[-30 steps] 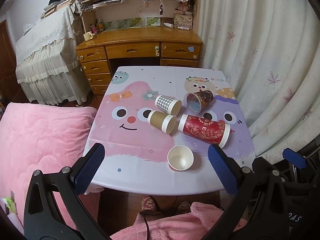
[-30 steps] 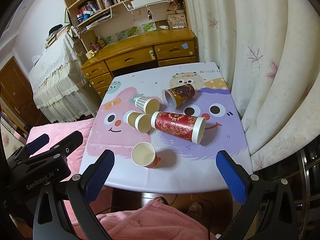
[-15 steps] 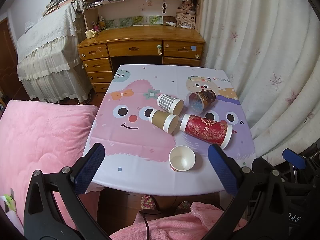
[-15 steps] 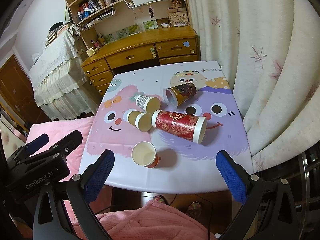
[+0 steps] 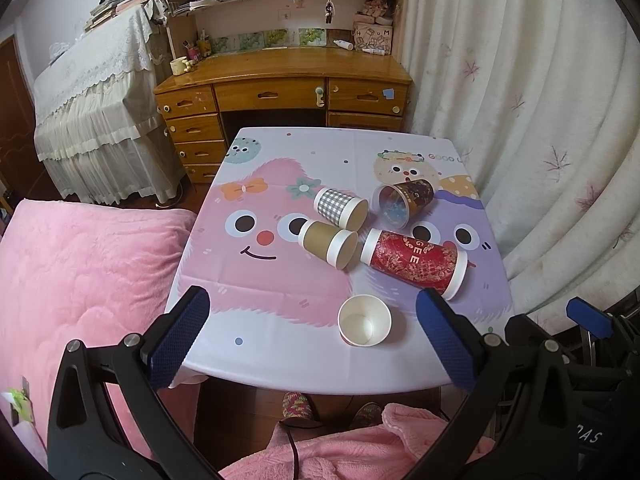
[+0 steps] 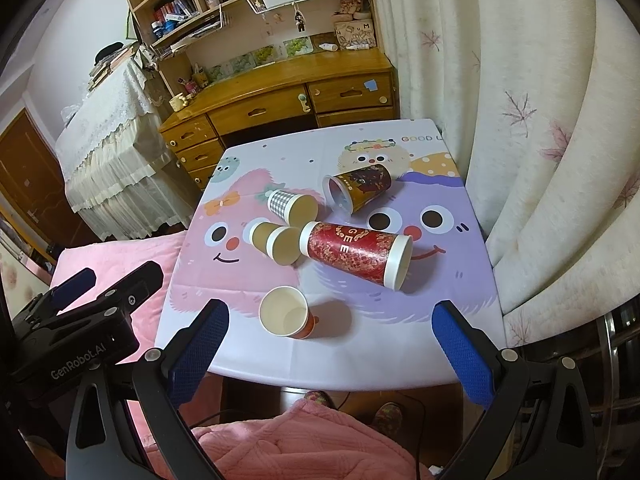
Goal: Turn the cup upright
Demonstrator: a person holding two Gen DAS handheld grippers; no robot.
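Several paper cups lie on their sides on the cartoon tablecloth (image 5: 260, 280): a checked cup (image 5: 340, 209) (image 6: 291, 207), a tan cup (image 5: 328, 239) (image 6: 275, 240), a dark brown cup (image 5: 402, 202) (image 6: 358, 191) and a tall red cup (image 5: 414, 262) (image 6: 356, 254). A small white-lined orange cup (image 5: 364, 320) (image 6: 286, 312) stands upright near the front edge. My left gripper (image 5: 310, 338) and right gripper (image 6: 330, 350) are both open and empty, held above the table's near edge.
A wooden desk (image 5: 280, 84) with shelves stands behind the table. A curtain (image 5: 540, 120) hangs along the right. A pink bed (image 5: 80, 280) lies at the left. The person's pink robe (image 6: 300, 440) and slippers show below.
Both grippers have moved slightly forward toward the table. The cups have not moved.
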